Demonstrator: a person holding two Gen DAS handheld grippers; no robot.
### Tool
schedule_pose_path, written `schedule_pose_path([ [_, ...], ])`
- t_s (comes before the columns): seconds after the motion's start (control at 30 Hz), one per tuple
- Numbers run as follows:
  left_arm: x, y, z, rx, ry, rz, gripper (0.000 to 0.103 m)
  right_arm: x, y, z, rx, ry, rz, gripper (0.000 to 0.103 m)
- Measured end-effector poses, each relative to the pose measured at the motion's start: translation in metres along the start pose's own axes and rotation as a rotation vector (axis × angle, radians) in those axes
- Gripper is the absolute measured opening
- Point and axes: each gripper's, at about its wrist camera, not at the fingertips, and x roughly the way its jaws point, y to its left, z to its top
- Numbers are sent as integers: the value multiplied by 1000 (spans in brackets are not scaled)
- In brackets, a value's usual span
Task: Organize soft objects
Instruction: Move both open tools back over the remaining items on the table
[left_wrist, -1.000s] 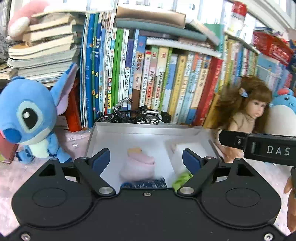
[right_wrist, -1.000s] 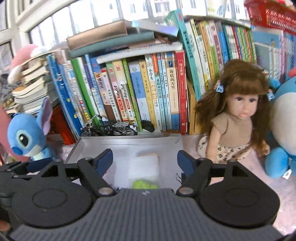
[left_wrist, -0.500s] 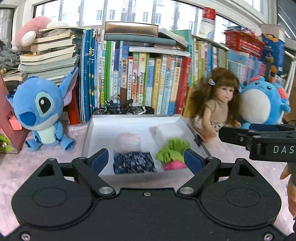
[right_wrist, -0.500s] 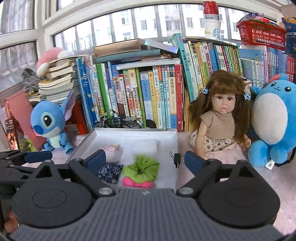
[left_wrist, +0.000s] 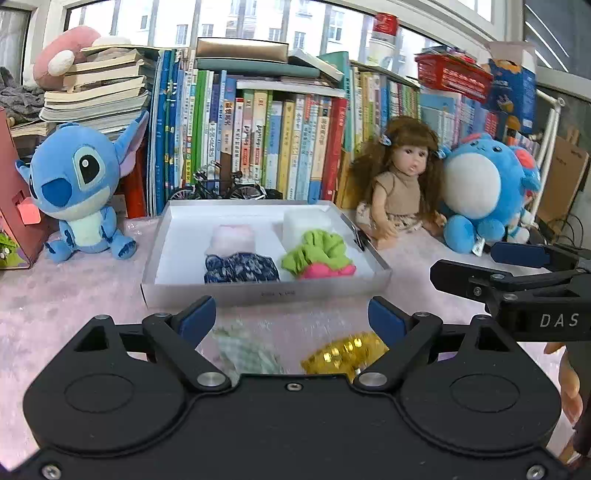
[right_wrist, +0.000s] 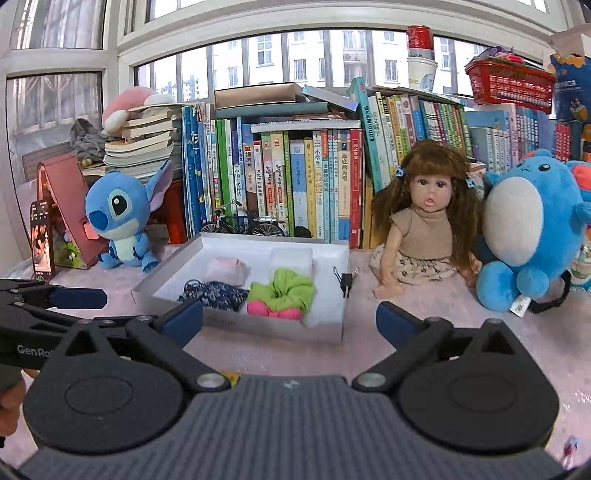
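Against the row of books (left_wrist: 280, 147) sits a white tray (left_wrist: 266, 293) on the pink counter (left_wrist: 74, 295), and everything else can be placed from it. Inside the tray lie a navy patterned scrunchie (left_wrist: 240, 268) at front left, a pale pink soft piece (left_wrist: 233, 238) behind it, a green scrunchie (left_wrist: 314, 249) with a hot-pink scrunchie (left_wrist: 327, 271) touching its front edge at front right, and a white soft block (left_wrist: 306, 223) at the back right. In front of the tray, outside it, a gold scrunchie (left_wrist: 345, 352) and a pale green checked scrunchie (left_wrist: 245, 350) lie on the counter between the left gripper's (left_wrist: 291, 319) fingers, which are spread wide and hold nothing. The right gripper (right_wrist: 290, 319) hovers before the tray's front wall, its fingers also wide apart and empty. Left of the tray sits a Stitch plush (left_wrist: 79, 192); to its right sit a doll (left_wrist: 400, 184) and a round blue plush (left_wrist: 484, 188). A miniature bicycle (left_wrist: 218, 190) stands just behind the tray.
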Motion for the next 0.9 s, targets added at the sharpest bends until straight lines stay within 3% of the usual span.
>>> schedule_pose_path([
  [0.4,-26,-11,-53,82,-11,-8,90,-32,-5,-55,-49,-11,-48,103],
  [0.7,-29,-8,-86,94,31,-4,90,-49,-2,-94,-109,2,-93,103],
  [0.9,-25,-5,-92,71,65,-22,81,-56,0,-114,-117,12,-114,103],
])
